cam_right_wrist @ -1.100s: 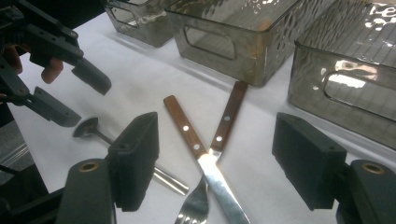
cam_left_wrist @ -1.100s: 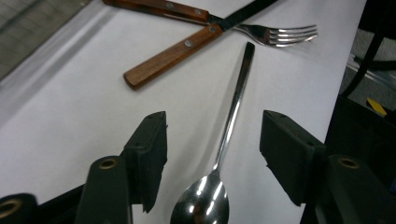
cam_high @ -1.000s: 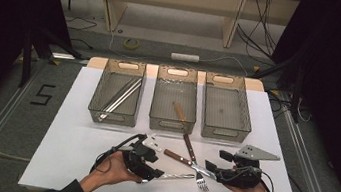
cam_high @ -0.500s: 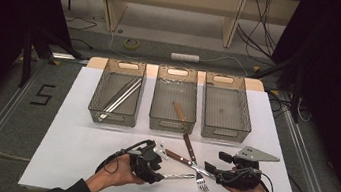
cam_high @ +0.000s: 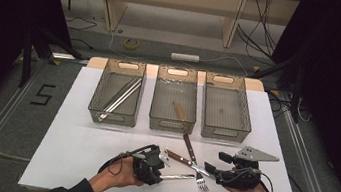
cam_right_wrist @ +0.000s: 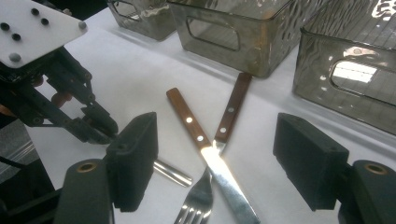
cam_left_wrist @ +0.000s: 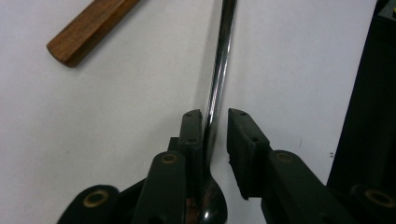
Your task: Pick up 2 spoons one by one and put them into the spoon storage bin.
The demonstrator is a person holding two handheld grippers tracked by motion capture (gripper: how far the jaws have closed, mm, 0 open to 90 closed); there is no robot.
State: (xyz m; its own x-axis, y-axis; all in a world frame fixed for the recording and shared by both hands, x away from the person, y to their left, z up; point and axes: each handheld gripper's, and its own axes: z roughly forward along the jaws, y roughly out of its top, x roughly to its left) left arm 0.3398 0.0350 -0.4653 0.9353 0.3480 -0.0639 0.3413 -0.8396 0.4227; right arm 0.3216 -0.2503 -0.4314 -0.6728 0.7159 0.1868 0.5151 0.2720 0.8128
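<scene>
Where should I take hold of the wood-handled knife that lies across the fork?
Probably take the knife by its wooden handle, coming straight down with the jaws across its narrow width. The handle lies flat and bare on the table. The blade crosses the fork, so a grip there would likely catch both.

Two forearms enter from the bottom edge of the high view, each hand wrapped round a black two-jaw gripper held low over the white table. The left gripper [cam_high: 162, 167], in a dark-sleeved arm angled up and to the right, has just been closing its jaws, w/ a thin shiny metal handle [cam_left_wrist: 217, 93] between them: one pad touches it, the other stands a slight gap off. The right gripper [cam_high: 213, 170], grey plate on top, points left toward the other, jaws spread wide w/ nothing between the pads.
</scene>
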